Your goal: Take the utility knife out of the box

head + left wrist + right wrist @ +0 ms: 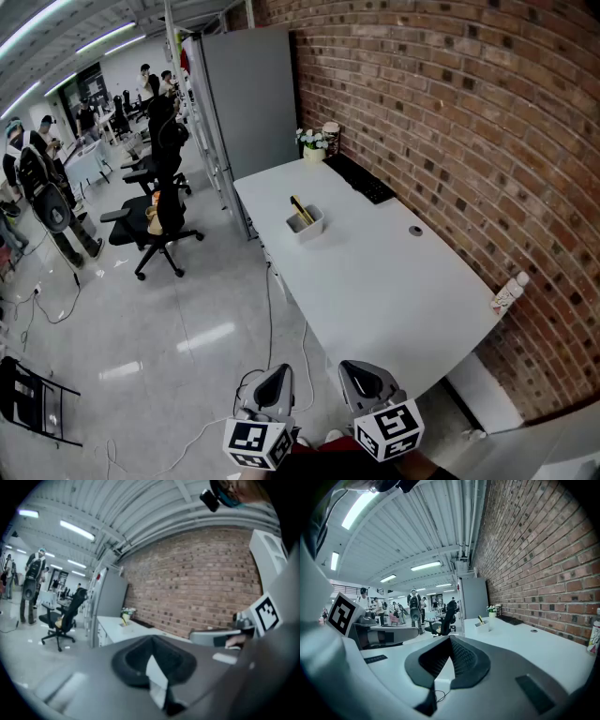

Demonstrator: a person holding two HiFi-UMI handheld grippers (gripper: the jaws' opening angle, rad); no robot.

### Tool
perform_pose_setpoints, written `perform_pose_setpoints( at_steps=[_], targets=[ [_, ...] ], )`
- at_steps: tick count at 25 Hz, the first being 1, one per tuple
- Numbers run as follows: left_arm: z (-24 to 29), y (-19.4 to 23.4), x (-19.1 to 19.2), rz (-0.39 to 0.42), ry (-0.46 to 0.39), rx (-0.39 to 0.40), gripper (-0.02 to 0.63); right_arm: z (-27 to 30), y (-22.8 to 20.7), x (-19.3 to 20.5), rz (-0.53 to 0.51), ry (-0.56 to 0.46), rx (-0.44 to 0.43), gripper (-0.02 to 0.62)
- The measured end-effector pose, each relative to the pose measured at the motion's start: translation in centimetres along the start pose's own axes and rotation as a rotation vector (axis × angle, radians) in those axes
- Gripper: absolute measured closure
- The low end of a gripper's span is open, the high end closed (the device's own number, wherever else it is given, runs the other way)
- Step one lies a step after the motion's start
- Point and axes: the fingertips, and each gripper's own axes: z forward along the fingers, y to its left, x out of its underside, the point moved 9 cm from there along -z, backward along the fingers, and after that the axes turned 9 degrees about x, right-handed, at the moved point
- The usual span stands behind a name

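A small white box [306, 225] stands on the long white table [394, 281], toward its far end. A yellow utility knife [300, 209] sticks up out of it. Both grippers hang low in front of the table's near end, well short of the box. My left gripper [275, 382] and my right gripper [361, 377] are side by side, each shut with nothing between the jaws. In the left gripper view the shut left gripper [152, 641] points toward the distant box [124, 622]. In the right gripper view the shut right gripper [450, 639] faces the box [483, 627] and knife [480, 619].
A brick wall [441, 112] runs along the table's right side. On the table are a black keyboard [366, 180], a small flower pot [314, 142] and a bottle [509, 292] at the near right edge. A black office chair [159, 211] and a grey cabinet [248, 98] stand to the left.
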Motion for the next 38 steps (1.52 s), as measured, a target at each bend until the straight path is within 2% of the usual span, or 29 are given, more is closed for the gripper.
perform_pose_setpoints(
  at_steps=[13,24,38],
  targets=[
    [0.8,-0.8,0.6,0.004,0.000,-0.029,0.603,-0.1,-1.3,0.1,0.007,-0.015,-0.022,0.588],
    [0.1,0.8,-0.3,0.009,-0.038,-0.122,0.603,0.5,-3.5,0.1,0.036,-0.020,0.007,0.588],
    [1.8,1.8,-0.7,0.007,-0.027,-0.146,0.603,2.9,-4.7,-0.4,0.038,-0.005,-0.007,0.588]
  ],
)
